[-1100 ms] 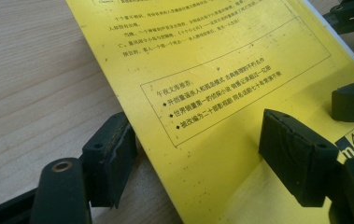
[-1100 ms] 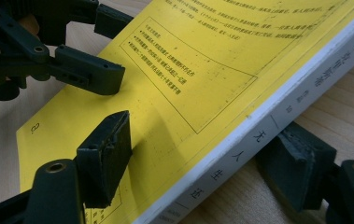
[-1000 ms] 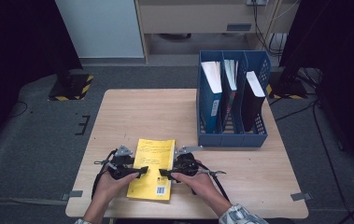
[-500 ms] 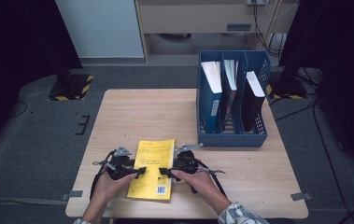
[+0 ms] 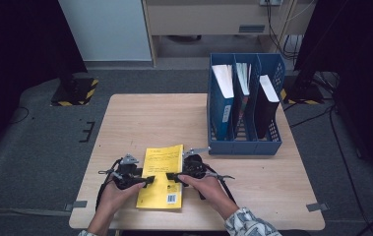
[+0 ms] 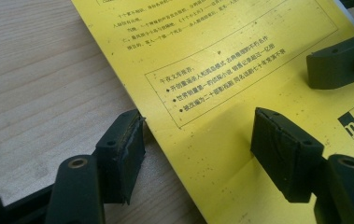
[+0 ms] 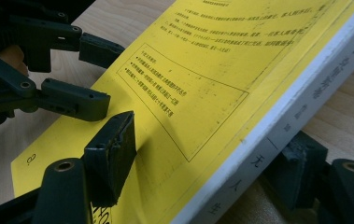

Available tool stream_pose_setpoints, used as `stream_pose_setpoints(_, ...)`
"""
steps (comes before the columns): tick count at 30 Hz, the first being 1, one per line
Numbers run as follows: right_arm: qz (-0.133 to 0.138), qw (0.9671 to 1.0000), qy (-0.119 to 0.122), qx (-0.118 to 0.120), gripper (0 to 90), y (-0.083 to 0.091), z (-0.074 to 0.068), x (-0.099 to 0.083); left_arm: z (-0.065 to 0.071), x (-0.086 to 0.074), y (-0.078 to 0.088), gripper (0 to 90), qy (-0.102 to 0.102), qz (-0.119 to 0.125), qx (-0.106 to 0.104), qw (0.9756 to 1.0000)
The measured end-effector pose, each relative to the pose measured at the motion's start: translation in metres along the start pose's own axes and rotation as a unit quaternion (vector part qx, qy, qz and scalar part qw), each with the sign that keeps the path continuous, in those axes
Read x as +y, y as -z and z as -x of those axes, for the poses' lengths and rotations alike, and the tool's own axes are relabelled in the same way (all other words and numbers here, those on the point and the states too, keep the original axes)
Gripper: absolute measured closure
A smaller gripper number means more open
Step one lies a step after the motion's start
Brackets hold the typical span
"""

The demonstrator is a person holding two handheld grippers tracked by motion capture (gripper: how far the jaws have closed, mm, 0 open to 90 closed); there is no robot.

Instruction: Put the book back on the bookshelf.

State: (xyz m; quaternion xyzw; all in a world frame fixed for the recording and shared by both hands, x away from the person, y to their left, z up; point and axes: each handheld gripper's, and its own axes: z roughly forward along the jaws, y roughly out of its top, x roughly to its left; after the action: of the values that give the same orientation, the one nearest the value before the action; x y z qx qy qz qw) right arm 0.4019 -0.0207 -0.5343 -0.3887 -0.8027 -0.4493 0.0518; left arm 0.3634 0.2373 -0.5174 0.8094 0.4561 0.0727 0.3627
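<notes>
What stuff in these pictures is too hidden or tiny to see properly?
- Yellow book, high view: its print is too small to read.
- Right tongs, right gripper view: the lower pad is tucked under the book's white spine, so its touch is hidden.
- Blue file rack, high view: the lower parts of the books inside are hidden by its walls.
- Left tongs, left gripper view: the bottom edge cuts the body off.

Both grippers black w/ grey 3-cornered top plates: left gripper [image 5: 147, 180], right gripper [image 5: 170, 176]; black cables trailing. Jaw links show brass rivets, small screw holes (pads worn). Right sleeve [image 5: 249, 223] patterned grey-white
</notes>
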Motion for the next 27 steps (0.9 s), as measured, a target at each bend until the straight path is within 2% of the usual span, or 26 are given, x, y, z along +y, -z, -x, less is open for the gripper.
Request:
stream_pose_setpoints(5, -0.005, 1.0, -0.001, 0.002, 31.5, -0.0021, -0.0001, 0.0029, -0.0007, 0.0002, -0.0004, 34.4, 0.0, 0.0, -0.004, 1.0)
stream_pose_setpoints(8, -0.009, 0.9999, -0.004, 0.008, 32.5, -0.0055, -0.0019, 0.0047, -0.0004, 0.0009, -0.0029, 34.6, -0.002, 0.003, -0.017, 0.9998)
stream_pose_setpoints(11, -0.009, 1.0, 0.003, -0.001, 33.3, -0.0073, -0.004, 0.0054, -0.0002, 0.0021, -0.003, 34.4, -0.005, -0.001, -0.018, 0.9998)
stream_pose_setpoints(15, -0.004, 0.9999, -0.012, 0.003, 37.6, -0.0061, -0.0009, 0.0052, -0.0013, 0.0015, -0.0031, 34.1, -0.01, 0.001, -0.02, 0.9998)
stream_pose_setpoints(19, -0.004, 0.9999, -0.013, 0.001, 39.4, -0.0059, 0.0003, 0.0054, -0.0036, 0.0007, -0.0059, 31.0, 0.001, 0.003, -0.027, 0.9996)
stream_pose_setpoints(23, -0.005, 0.9998, -0.016, 0.005, 40.6, -0.0058, 0.0012, 0.0059, -0.003, 0.0018, -0.0069, 28.6, -0.003, 0.001, -0.029, 0.9996)
stream_pose_setpoints(27, -0.009, 0.9998, -0.018, 0.004, 41.3, -0.0059, 0.0016, 0.007, -0.0044, 0.0033, -0.0061, 31.8, 0.005, -0.002, -0.026, 0.9997)
